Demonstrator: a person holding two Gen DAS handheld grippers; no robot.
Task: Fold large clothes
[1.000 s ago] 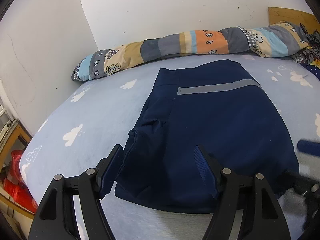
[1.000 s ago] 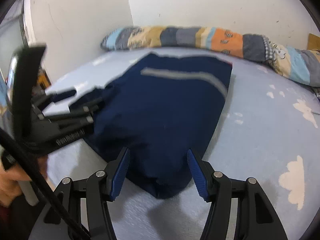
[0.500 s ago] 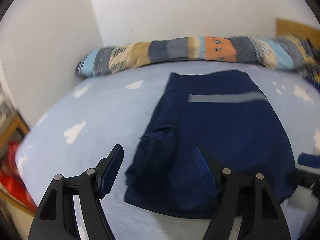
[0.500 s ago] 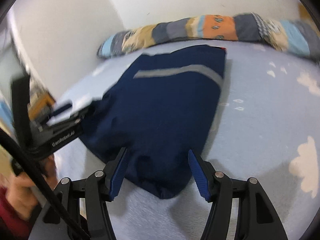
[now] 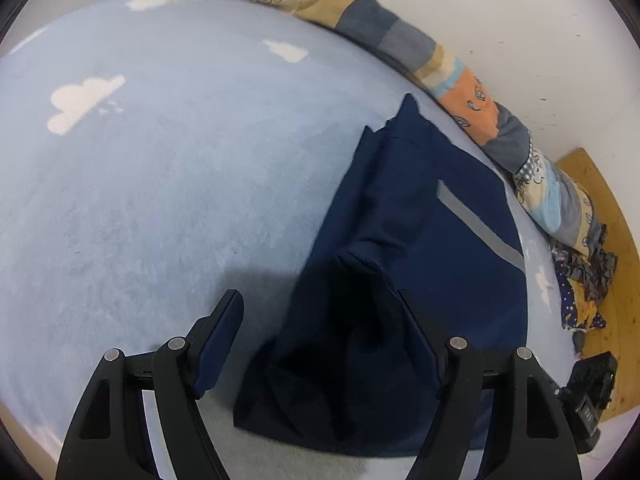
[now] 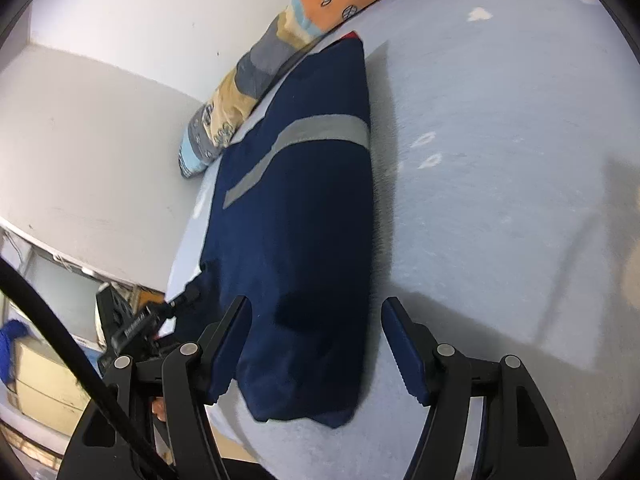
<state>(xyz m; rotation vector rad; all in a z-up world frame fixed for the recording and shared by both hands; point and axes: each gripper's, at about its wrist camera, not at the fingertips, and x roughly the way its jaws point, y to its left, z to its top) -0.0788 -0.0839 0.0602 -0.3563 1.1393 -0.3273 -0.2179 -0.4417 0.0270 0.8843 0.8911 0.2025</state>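
— Step in hand? Where?
— Lining up the next fold. Navy garment (image 5: 404, 280) flat on the bed (image 5: 168, 168), long axis running to the patchwork bolster (image 5: 476, 96), grey stripe (image 6: 308, 136) at that end.
— Fingers?
— Left gripper (image 5: 320, 344) wide; right gripper (image 6: 316, 348) wide, just been opening; both astride the hem farthest from the bolster, nothing pinched.
— Next?
— Probably closing on both corners, carrying toward the bolster.

White walls (image 5: 520, 20) meet a cloud-print bed (image 5: 160, 180).
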